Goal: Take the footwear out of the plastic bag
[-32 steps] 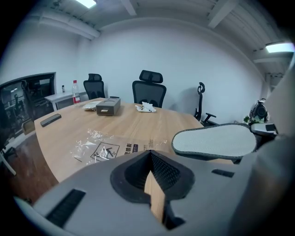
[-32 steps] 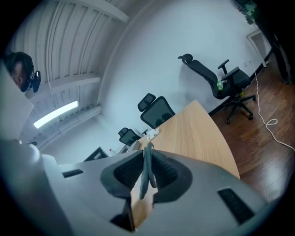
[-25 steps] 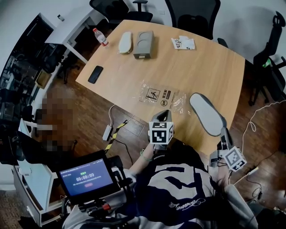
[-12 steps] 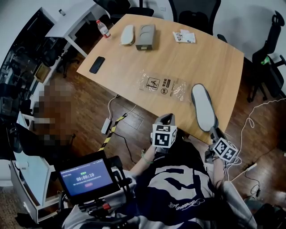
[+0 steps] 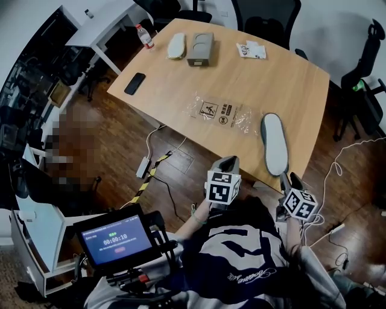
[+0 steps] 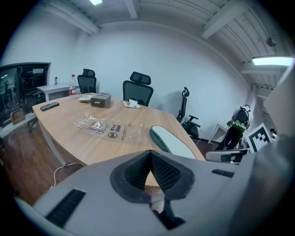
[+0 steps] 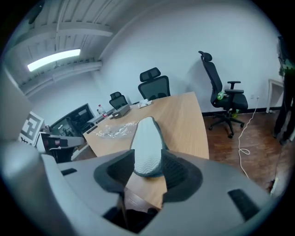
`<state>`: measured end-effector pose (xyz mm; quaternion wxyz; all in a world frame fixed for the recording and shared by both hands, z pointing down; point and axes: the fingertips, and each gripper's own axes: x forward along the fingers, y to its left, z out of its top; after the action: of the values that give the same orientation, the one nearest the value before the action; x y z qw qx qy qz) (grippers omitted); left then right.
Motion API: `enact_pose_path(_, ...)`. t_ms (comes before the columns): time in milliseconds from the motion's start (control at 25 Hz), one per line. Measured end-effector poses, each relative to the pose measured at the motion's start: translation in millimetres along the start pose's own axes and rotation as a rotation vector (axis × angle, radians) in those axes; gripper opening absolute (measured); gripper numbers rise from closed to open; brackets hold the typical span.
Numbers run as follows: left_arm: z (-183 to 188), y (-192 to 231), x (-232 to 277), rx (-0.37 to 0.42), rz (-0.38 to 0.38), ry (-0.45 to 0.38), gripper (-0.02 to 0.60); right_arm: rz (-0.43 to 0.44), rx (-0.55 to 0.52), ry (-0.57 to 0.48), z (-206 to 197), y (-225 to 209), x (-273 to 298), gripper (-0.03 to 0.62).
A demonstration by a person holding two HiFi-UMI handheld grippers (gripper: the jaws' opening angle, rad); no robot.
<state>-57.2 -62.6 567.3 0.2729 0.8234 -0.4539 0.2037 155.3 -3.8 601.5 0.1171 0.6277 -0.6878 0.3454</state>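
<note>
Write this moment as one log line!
slipper: out, on table | plastic bag: empty | right claw: opening, slipper between | left claw: shut

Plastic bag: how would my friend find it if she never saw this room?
Look at the big wooden table. Near the middle, beside the long pale slipper, lies the plastic bag. It's the only see-through, crinkly thing, with black signs printed on it.

Print on the plastic bag (image 5: 222, 112) is too small to read; the far white packet (image 5: 250, 50) is unidentifiable; the far chair (image 5: 265, 15) is cut off.
</note>
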Motion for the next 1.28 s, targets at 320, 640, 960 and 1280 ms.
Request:
enact_pose_path(320, 14, -29, -11, -0.004, -0.006, -0.055, 0.002, 0.146, -0.021, -0.074, 28, 26, -12, 0.084)
enact_pose_path(640, 8, -97, -17, -0.037, 0.031, -0.097, 0.000, 0.258, -0.103, -0.056, 30, 11, -54, -0.003)
enact_pose_path(960, -25, -183, -39, -0.136, 0.097, -0.141, 0.002, 0.412, -0.200, 0.010, 14, -14, -109, -0.006)
enact_pose_path(1280, -67, -226, -74, -0.186, 0.190, -0.138, 0.001, 0.544, -0.212, 0.042, -15, -16, -145, -0.006)
